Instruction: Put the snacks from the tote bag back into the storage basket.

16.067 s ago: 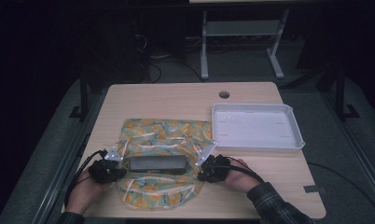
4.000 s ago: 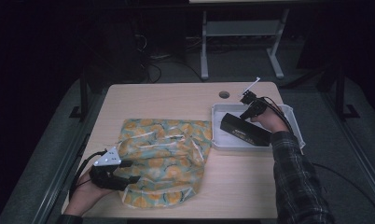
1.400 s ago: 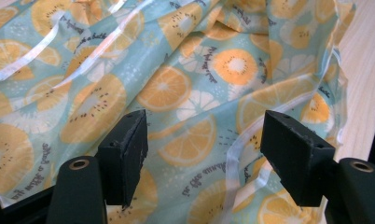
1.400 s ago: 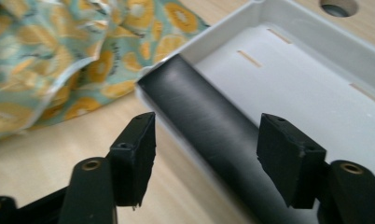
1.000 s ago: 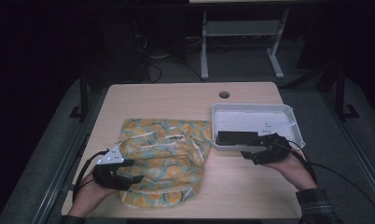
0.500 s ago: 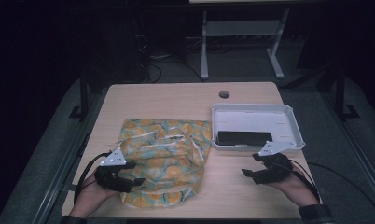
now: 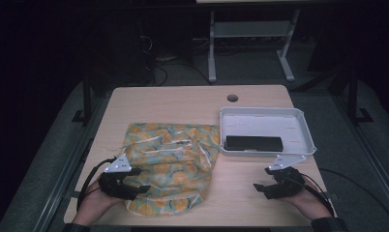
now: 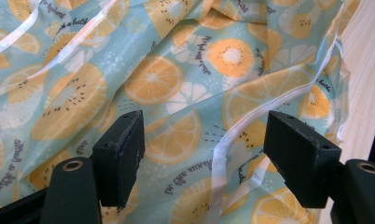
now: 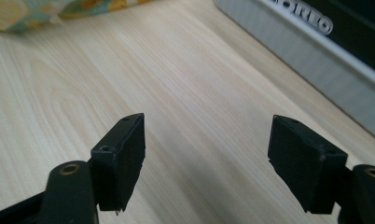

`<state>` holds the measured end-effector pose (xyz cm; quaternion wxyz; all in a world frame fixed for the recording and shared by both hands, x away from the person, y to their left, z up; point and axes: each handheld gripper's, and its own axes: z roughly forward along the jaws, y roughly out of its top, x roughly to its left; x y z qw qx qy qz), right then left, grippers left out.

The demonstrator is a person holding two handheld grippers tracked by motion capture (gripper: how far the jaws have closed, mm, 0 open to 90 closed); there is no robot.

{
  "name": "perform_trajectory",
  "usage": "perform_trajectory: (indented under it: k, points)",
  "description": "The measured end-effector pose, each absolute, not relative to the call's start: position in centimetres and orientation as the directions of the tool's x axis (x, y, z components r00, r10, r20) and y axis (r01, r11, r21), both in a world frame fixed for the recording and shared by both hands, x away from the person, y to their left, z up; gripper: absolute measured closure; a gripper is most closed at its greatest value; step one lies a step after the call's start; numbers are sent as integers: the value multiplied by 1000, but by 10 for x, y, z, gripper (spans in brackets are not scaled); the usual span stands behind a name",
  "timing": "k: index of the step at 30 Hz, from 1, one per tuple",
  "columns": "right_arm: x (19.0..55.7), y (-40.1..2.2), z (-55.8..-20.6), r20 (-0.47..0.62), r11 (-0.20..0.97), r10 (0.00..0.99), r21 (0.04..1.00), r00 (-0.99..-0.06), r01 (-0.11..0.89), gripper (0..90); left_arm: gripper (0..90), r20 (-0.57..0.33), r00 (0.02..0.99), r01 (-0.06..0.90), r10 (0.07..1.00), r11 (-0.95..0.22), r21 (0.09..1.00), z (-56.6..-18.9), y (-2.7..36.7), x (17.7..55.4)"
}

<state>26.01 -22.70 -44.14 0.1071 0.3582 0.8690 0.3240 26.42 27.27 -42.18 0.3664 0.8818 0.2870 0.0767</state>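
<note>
Left gripper (image 7: 134,186) spread over fruit-print bag (image 7: 175,159), right gripper (image 7: 261,186) empty (jaws wide).

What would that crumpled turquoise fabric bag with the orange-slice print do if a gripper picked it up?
The turquoise fabric bag with orange-slice print would probably droop and fold, since it already lies wrinkled and flat. It looks thin, so likely light. Its white ribbon drawstring might snag or trail.
</note>
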Motion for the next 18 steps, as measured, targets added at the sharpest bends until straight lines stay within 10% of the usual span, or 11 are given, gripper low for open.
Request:
perform_trajectory:
  k: [18]
  points:
    - [260, -223, -444, 25, 565, 678, 621, -734, 544, 253, 286, -71, 825, 448, 561, -571, 688, -422, 272, 264]
